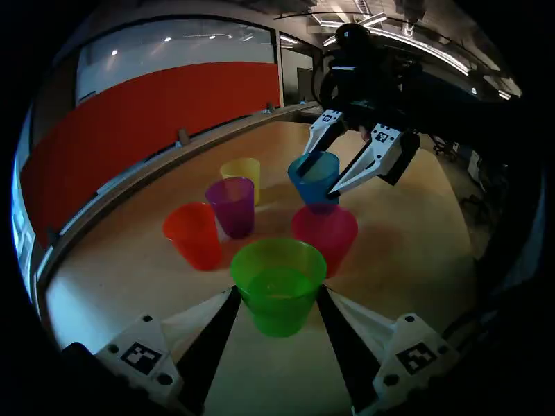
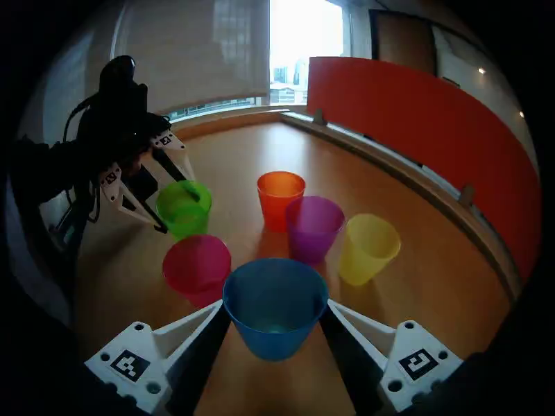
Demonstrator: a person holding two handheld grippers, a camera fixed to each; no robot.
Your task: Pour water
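Your left tool (image 1: 277, 291) pinches the green cup (image 1: 279, 312), one finger pressed to each side of its wall. Something pale sits low inside it, but the tinted plastic makes it hard to tell whether that is water. Your right tool (image 2: 275, 305) grips the blue cup (image 2: 275, 326) the same way, a finger on each flank. In the left gripper view that cup hangs just above the pink cup (image 1: 329, 232) and clear of the surface (image 1: 409, 236). You cannot tell from either view whether the green cup is lifted or resting.

Beyond the pink cup stand the orange cup (image 1: 194, 239), the purple cup (image 1: 233, 208) and the yellow cup (image 1: 243, 172), close together, and the purple one covers part of the yellow. The green rim cuts off the pink cup's near side. The hands behind each tool are dark shapes (backlit, little detail). A red panel (image 1: 139, 125) runs along the surface's far edge.
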